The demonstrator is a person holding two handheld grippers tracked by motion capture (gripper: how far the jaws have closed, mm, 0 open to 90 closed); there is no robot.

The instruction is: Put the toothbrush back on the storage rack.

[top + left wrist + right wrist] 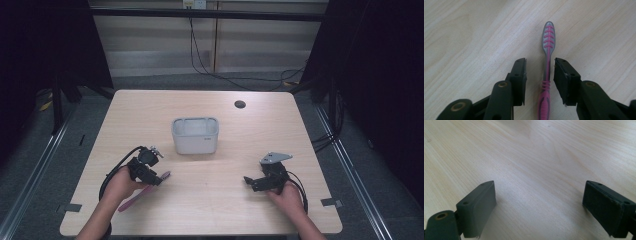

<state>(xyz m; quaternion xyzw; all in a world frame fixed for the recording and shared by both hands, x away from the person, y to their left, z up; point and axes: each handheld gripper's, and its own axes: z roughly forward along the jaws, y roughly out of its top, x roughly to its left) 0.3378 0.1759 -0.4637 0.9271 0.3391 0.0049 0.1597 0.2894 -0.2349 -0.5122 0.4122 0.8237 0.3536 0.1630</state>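
left tool [539, 75] straddles the pink toothbrush [547, 72] at its neck, jaws narrow but a gap either side, nothing held. brush lies flat on the worktop [210, 200], front left, well short of the white bin [195, 135]. i judge the risk: thin neck could roll or slip out if the jaws close off-centre. right tool [262, 181] sits wide and empty. high view gives the bin; left gripper view gives the gaps.

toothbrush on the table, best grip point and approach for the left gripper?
Grip the toothbrush at its thin neck, from straight above. It lies flat on the table, and the left gripper already has its open jaws either side of that narrow part, so closing pinches across the width.
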